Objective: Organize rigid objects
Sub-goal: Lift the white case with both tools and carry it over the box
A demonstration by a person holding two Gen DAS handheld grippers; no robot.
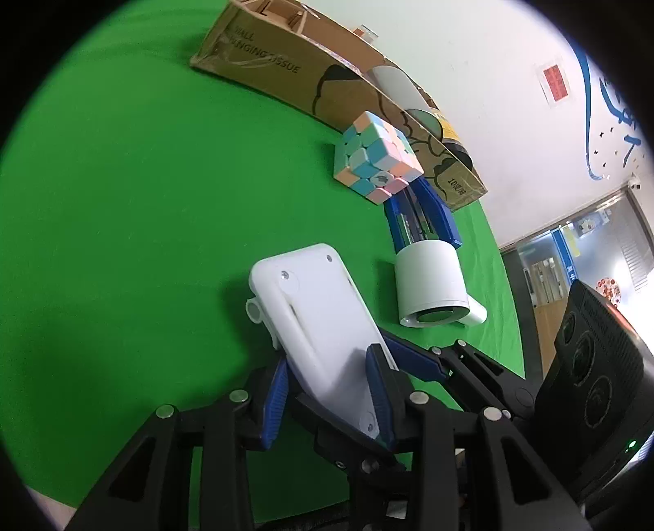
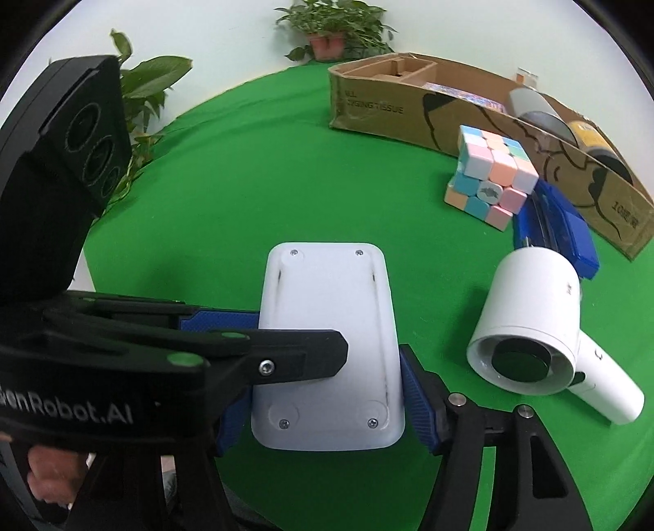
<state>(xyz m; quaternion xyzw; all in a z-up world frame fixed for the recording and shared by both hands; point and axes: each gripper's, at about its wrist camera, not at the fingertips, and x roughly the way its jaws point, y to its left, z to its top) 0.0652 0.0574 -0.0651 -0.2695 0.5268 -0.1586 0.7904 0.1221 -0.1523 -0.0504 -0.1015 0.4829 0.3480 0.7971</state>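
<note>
A flat white plastic device (image 1: 314, 314) with small screws lies back-up over the green cloth. My left gripper (image 1: 329, 392) is shut on its near end, blue pads on both side edges. My right gripper (image 2: 327, 388) is shut on the same white device (image 2: 327, 326); the left gripper's black finger crosses in front from the left. A pastel puzzle cube (image 1: 378, 157) (image 2: 492, 177), a blue stapler (image 1: 423, 214) (image 2: 556, 222) and a white hair dryer (image 1: 433, 284) (image 2: 539, 322) lie to the right.
A long open cardboard box (image 1: 286, 69) (image 2: 408, 110) stands at the back, holding a grey roll (image 2: 535, 108) and a yellow-black can (image 2: 592, 139). Potted plants (image 2: 331, 28) stand beyond the green table (image 2: 253, 171). A white wall and glass door are at right.
</note>
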